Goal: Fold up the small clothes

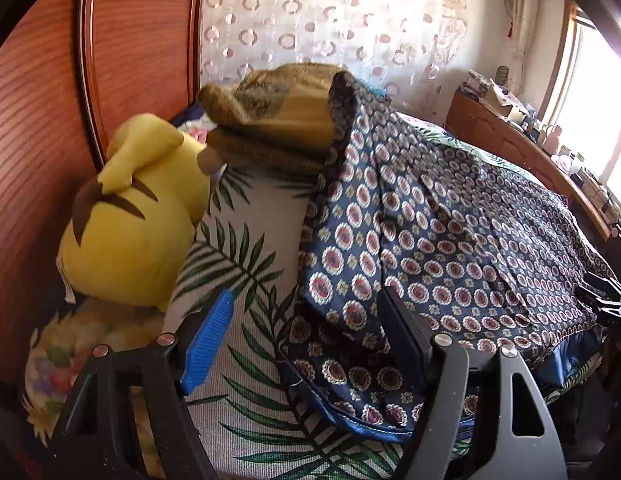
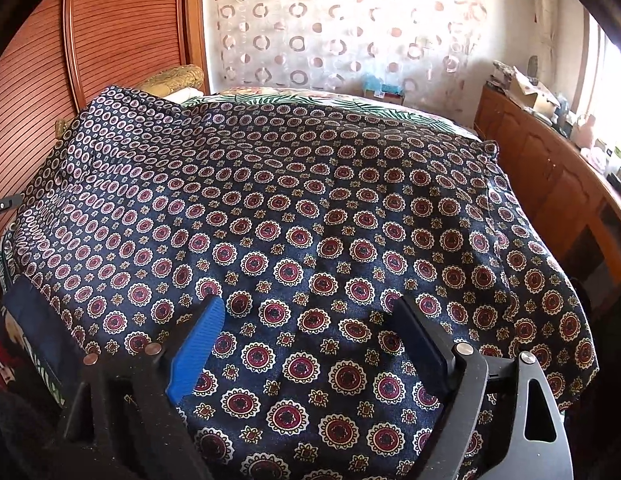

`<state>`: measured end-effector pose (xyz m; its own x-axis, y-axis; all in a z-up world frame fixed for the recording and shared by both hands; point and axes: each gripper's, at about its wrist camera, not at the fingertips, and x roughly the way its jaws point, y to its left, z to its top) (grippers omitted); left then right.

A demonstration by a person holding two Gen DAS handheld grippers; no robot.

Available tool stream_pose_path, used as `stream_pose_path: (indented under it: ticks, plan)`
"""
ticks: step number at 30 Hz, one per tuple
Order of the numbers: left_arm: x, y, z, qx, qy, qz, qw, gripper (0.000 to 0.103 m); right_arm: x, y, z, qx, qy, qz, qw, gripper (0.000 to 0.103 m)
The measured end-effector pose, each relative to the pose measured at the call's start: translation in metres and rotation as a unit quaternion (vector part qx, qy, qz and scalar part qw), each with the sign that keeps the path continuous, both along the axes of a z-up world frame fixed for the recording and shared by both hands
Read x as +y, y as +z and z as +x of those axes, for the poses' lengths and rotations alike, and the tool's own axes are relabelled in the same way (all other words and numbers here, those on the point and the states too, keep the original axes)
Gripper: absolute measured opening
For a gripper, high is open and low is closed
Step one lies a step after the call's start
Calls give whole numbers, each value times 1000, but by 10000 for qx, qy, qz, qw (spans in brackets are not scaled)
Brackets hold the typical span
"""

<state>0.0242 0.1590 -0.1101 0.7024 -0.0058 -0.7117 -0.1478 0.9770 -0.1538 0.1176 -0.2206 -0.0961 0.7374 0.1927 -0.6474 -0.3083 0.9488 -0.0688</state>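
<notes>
Across the frame's middle the thin, limp patterned garment [image 2: 310,208] drapes slippery; both grippers [image 1: 306,344] [image 2: 310,344] gape empty, so pinch its blue-trimmed hem.

you are in a home bedroom: a bed [image 1: 246,264] with leaf-print sheet, wooden headboard [image 1: 142,60], patterned curtain [image 2: 330,32], cluttered dresser [image 2: 550,168].

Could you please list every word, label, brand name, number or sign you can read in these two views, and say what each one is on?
No text can be read in either view.
White tag on the yellow plush toy: no print can be made out.
Boxes and bottles on the wooden cabinet: too small and overexposed to read.
Patterned navy garment: medallion print only, no lettering.
</notes>
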Motion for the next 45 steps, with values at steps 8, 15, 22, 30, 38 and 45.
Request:
stream_pose_path:
  ticks: [8, 15, 22, 30, 38, 45]
  plan:
    - [-1, -10, 3, 70, -94, -293, 9995, 70, -1, -1, -1, 3, -3, 2, 10000, 89]
    - [-3, -10, 4, 50, -260, -389, 9989, 29, 0, -1, -1, 5, -8, 2, 10000, 89]
    - [-28, 12, -1, -376, -841, -570, 9941, 3, -2, 0, -2, 21, 12, -5, 10000, 89]
    - [-74, 61, 20, -930, -1479, -706, 9821, 3, -11, 9, -6, -72, 43, 12, 10000, 85]
    - [-167, 87, 74, -1222, -2419, -845, 9589, 3, -44, 27, -27, -363, -237, 99, 9990, 79]
    - [-227, 101, 101, -1191, -3003, -983, 9413, 3, -73, 28, -41, -481, -415, 143, 9979, 65]
